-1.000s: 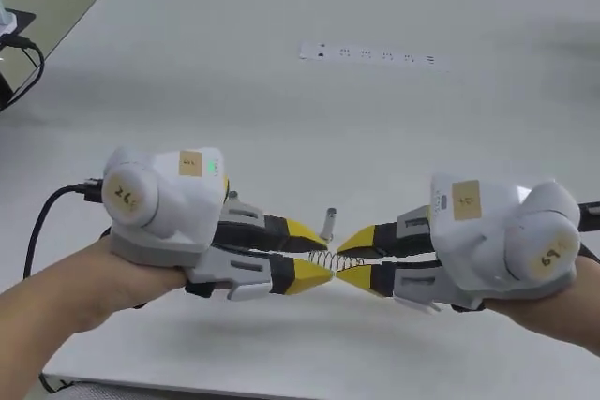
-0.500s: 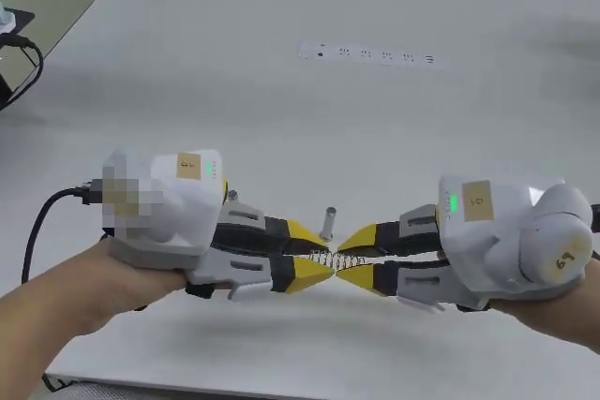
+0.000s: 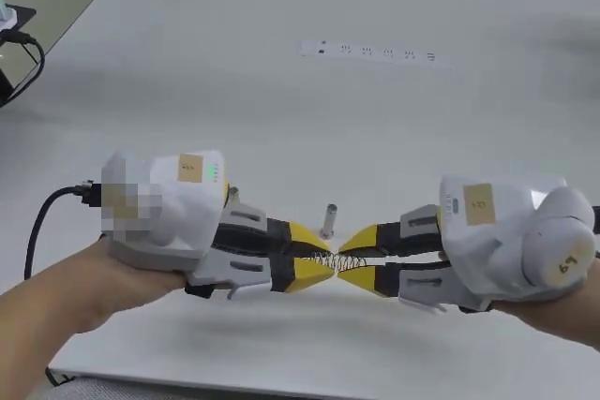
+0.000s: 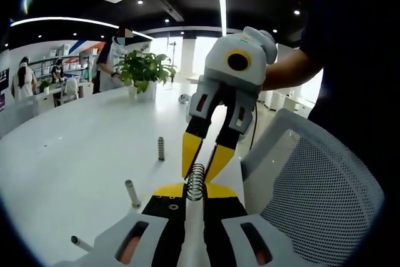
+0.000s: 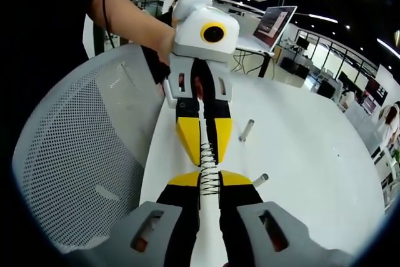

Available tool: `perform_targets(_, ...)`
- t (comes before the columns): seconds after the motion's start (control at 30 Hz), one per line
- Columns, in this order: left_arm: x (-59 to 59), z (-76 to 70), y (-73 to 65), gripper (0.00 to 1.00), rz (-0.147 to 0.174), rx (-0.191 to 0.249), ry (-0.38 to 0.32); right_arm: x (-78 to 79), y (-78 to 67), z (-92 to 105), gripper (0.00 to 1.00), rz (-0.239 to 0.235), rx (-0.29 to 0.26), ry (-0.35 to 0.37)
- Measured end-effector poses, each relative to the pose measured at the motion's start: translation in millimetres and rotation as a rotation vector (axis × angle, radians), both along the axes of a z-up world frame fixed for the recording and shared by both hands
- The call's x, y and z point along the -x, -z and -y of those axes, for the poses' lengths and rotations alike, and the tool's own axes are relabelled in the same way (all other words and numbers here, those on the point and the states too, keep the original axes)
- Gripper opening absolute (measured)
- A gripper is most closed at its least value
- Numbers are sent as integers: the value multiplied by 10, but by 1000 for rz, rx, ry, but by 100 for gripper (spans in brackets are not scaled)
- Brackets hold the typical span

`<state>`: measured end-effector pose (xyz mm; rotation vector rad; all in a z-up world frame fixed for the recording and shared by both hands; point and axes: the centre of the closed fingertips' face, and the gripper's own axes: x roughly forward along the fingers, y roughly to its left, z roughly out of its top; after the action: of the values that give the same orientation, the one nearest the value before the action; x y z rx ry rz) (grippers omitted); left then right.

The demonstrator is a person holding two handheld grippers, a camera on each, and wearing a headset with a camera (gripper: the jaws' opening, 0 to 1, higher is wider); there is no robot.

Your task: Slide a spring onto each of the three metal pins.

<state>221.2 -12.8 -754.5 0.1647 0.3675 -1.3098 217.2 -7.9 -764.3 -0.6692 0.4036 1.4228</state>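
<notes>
Two hand-held grippers, tip to tip above the tabletop's (image 3: 281, 119) near edge. Left hand-held gripper (image 3: 323, 261): pinching one end of the spring (image 5: 209, 154). Right hand-held gripper (image 3: 343, 260): pinching the other end. One upright metal pin (image 3: 328, 220), just behind.

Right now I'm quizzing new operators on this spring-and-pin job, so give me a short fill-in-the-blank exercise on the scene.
1. The spring is pinched by ___ grippers at once.
2. The left gripper and the right gripper meet tip to ___.
3. In the head view a metal pin stands ___ on the table just behind their tips.
Missing words: both; tip; upright.
</notes>
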Motion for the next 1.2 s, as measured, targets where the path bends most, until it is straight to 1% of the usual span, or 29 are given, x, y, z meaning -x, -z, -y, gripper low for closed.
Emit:
perform_targets(0.07,-4,0,3,2,3,-1,-2,-8,3,2,8,2,-1,6)
perform_targets(0.23,-1,-5,1,2,-11,10,-7,-12,-4,17,9,-4,-6,20)
perform_targets(0.37,3,-10,20,2,-18,6,-9,-14,42,64,9,9,25,14)
perform_targets(0.47,7,-14,21,2,-22,10,-10,-17,63,95,9,2,32,21)
perform_targets(0.5,5,-17,16,2,-26,15,-12,-12,80,115,10,-8,33,23)
perform_targets(0.57,8,-19,18,2,-28,13,-11,-6,90,129,11,-20,28,28)
perform_targets(0.73,21,-4,-1,2,-33,21,-8,-18,90,146,8,-36,12,54)
perform_targets(0.83,20,-4,-8,2,-34,22,-8,-21,88,149,7,-38,9,58)
perform_targets(0.9,17,-11,-12,2,-35,23,-9,-21,75,143,6,-29,0,55)
perform_targets(1.07,19,-22,-17,2,-37,26,-9,-24,57,133,6,-35,-17,57)
perform_targets(1.2,12,-31,-19,1,-36,29,-13,-35,13,136,6,-36,-28,62)
